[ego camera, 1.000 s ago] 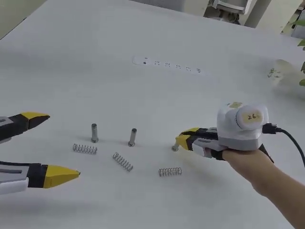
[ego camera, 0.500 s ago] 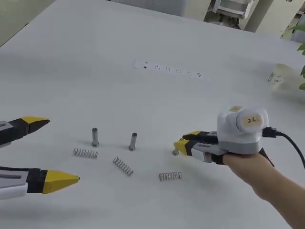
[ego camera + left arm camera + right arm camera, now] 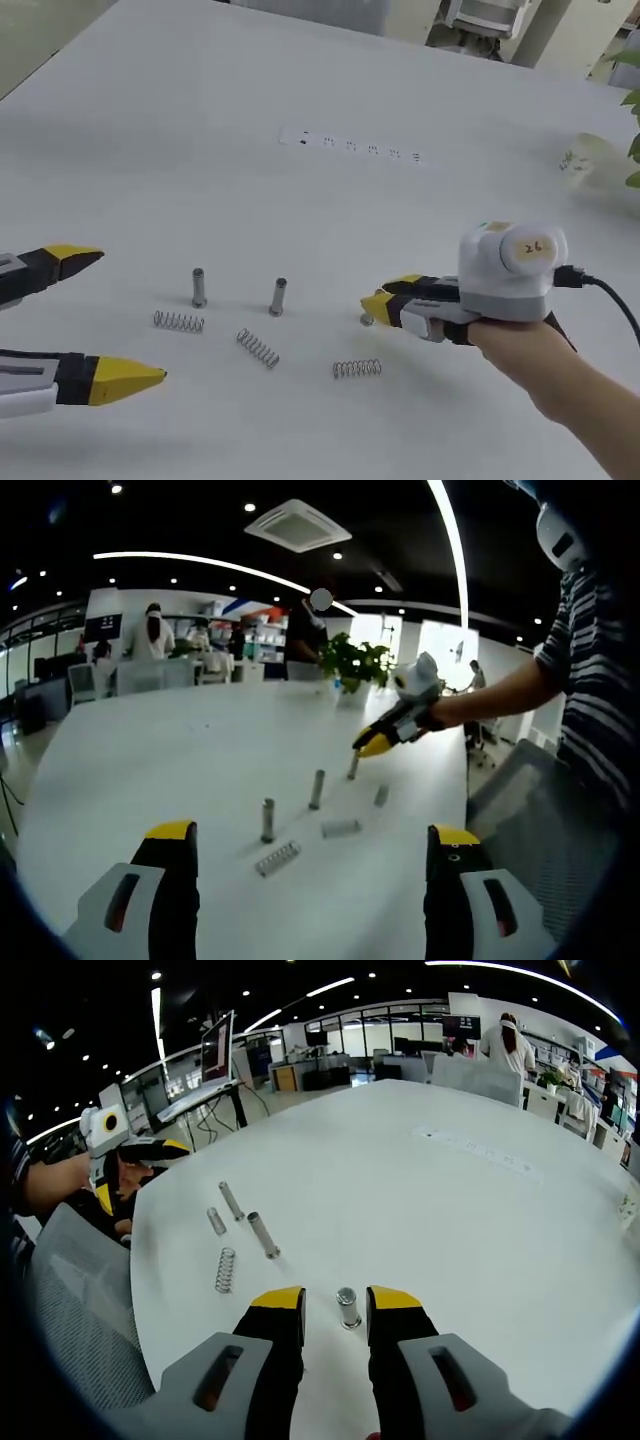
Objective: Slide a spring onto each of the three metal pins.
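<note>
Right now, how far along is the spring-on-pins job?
Done: nothing. The left spring, middle spring and right spring lie on the table, and the left pin and middle pin stand bare. In hand: the right gripper has its fingers either side of the third pin, unclamped; the left gripper is open, empty. Left: all three springs.

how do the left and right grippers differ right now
The jaws of the left yellow-tipped gripper are spread wide; those of the right yellow-tipped gripper stand narrowly apart. The left gripper has nothing between its jaws and sits short of the parts; the right gripper has a short upright metal pin between its jaw tips, seemingly not clamped. Neither holds a coil spring.
</note>
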`<state>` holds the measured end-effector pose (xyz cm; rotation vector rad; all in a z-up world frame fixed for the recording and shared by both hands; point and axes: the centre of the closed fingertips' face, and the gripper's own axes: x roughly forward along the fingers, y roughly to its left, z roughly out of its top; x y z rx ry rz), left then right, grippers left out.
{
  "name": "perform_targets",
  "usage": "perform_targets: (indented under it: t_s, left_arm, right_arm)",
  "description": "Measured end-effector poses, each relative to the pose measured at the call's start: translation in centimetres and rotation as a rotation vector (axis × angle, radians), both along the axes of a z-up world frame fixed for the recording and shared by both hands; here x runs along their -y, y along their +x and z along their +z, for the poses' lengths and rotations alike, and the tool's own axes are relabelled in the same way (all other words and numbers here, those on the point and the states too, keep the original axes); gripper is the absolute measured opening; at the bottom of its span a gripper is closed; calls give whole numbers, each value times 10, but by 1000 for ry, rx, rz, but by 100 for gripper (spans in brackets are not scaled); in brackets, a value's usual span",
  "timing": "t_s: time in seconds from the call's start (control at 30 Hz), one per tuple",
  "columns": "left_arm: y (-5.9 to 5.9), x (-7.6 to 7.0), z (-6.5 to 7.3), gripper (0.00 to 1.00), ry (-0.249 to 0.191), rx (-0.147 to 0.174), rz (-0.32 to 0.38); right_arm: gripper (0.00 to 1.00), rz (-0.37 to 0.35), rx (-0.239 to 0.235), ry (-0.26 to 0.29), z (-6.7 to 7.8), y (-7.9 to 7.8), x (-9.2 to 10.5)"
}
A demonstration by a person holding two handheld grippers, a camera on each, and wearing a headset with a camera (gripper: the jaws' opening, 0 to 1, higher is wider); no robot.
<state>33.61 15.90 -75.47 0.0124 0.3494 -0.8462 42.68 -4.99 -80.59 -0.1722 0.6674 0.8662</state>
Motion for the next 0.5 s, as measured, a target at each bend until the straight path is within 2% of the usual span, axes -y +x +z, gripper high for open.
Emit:
perform_targets:
  t_s: [0.43,0.5]
  left_arm:
    - [0,-1,0,91,4,-1,1]
    - [-1,-1,0,91,4,-1,0]
  right_arm:
    - [25,2,-9,-8,0,-9,12]
    - [26,18,-30,-13,-3,-14,13]
